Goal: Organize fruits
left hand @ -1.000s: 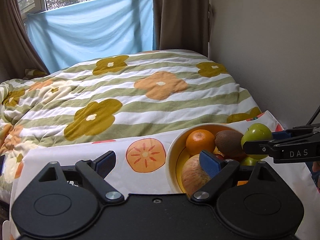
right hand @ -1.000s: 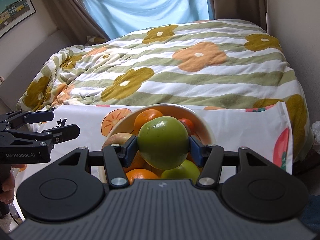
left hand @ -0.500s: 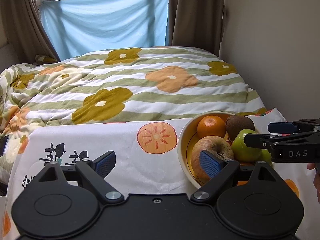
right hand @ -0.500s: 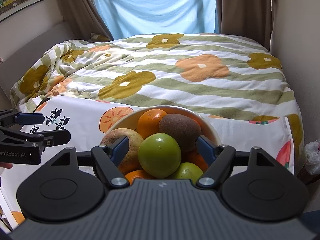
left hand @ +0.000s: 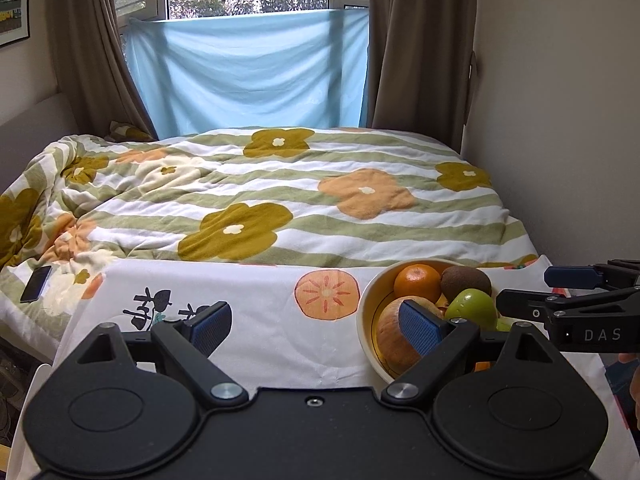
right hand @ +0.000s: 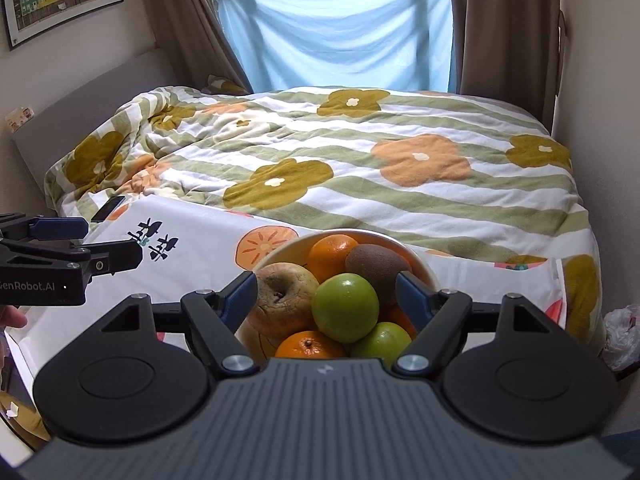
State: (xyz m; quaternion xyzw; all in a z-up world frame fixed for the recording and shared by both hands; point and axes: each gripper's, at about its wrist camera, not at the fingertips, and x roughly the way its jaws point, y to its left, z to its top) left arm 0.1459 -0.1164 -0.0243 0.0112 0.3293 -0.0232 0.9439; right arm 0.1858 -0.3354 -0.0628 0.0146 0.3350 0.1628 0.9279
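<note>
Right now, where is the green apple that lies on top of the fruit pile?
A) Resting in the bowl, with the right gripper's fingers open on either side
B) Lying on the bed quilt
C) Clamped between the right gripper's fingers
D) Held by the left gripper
A: the green apple sits on the other fruit in the bowl, and the right gripper has its pads clear of it.
</note>
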